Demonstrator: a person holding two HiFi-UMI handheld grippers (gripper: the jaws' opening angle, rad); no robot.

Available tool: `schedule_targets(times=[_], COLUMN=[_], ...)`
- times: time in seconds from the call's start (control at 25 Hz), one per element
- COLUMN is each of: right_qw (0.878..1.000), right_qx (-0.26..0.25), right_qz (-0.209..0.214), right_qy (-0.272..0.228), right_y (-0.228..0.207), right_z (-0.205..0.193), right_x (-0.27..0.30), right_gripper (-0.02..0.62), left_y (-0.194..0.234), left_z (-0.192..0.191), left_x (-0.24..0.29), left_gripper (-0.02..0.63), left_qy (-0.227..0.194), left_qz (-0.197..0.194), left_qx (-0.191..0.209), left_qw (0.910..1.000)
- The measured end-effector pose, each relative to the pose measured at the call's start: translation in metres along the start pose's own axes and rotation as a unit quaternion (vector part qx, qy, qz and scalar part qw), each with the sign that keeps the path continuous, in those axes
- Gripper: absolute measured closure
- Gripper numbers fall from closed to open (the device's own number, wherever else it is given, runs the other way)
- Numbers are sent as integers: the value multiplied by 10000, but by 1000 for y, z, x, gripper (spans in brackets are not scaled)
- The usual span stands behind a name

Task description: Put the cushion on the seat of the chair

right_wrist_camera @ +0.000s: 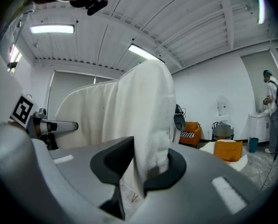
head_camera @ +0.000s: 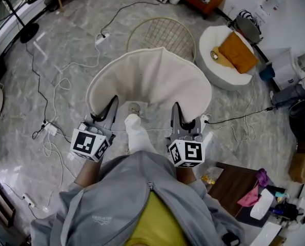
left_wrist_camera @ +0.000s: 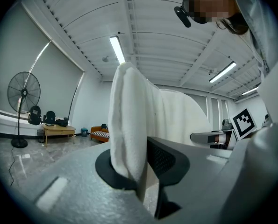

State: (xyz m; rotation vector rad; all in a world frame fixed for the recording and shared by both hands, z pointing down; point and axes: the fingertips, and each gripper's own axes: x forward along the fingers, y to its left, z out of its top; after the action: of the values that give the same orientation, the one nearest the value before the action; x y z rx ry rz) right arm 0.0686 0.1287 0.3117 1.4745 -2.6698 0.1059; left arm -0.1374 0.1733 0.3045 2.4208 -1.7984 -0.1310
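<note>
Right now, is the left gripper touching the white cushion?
Touching. The left gripper view shows the left gripper with both jaws closed on the edge of the cushion, the fabric pinched between them.
</note>
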Motion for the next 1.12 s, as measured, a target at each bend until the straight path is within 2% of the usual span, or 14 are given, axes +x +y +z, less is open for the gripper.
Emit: schedule_targets(times=[0.36,0.6,0.84,1.12], right_qw=[9999,9992,9984,9958], right_qx=[148,340,404,539], right_qz=[10,-98,-308,-640], right_qy=[15,163,251,362], right_y=[-20,-52,-86,-122], right_z=[-7,-16,-7,-19], right_x=[83,178,264,331], right_gripper=[523,523,523,523], left_y=[51,102,154,189], left_z=[-6,-10,-4,-17], left_x=[69,156,252,340], left_gripper=[557,557,555,555], left_qy=[61,325,501,765], left_qz=[-56,-217,-515,-871], left_qx=[18,92,113,57], left_qw=[10000,9992,9974,9932])
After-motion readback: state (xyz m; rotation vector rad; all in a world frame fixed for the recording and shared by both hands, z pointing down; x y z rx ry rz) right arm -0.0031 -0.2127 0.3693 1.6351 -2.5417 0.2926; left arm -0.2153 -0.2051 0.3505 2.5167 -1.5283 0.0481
